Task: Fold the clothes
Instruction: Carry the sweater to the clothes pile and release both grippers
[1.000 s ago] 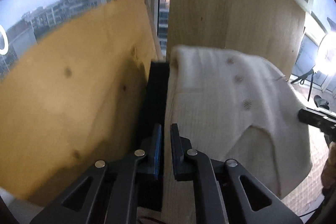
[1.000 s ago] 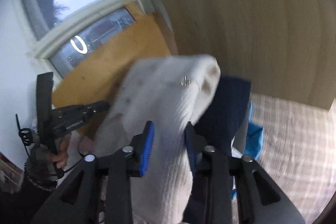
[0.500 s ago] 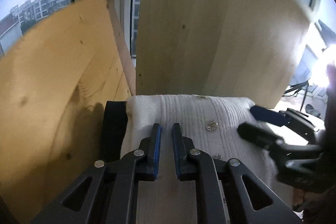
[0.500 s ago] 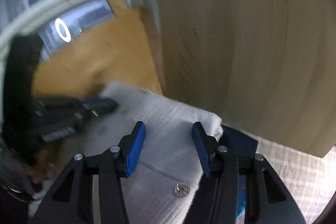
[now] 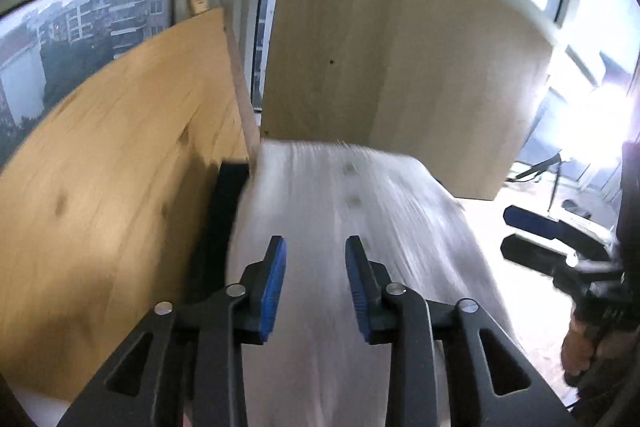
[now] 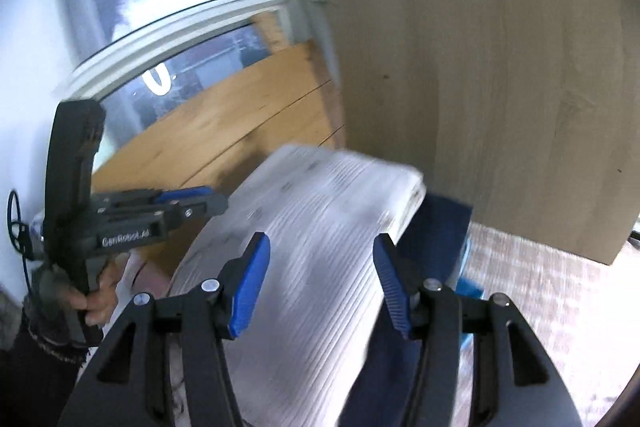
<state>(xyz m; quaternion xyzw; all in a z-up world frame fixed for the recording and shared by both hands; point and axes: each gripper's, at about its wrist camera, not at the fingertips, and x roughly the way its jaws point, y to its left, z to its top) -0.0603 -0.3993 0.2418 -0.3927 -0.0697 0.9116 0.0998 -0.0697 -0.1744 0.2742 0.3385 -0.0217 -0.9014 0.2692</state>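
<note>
Cardigan [image 5: 352, 267], white ribbed knit with buttons, lies folded atop dark navy garment [image 6: 436, 227] by table's far edge near wooden boards; long axis runs away from both grippers. Left gripper [image 5: 315, 283] gapes, empty, above near end. Right gripper [image 6: 320, 279] spread wide, empty, over right portion; neither clearly nearer.

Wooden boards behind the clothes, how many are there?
2. An orange-brown board leans at the left, and a pale board stands behind the white sweater. More may be hidden.

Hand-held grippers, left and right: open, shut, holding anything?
Left hand-held gripper: open, holding nothing, above the white knit garment.
Right hand-held gripper: open, holding nothing, over the same garment.
</note>
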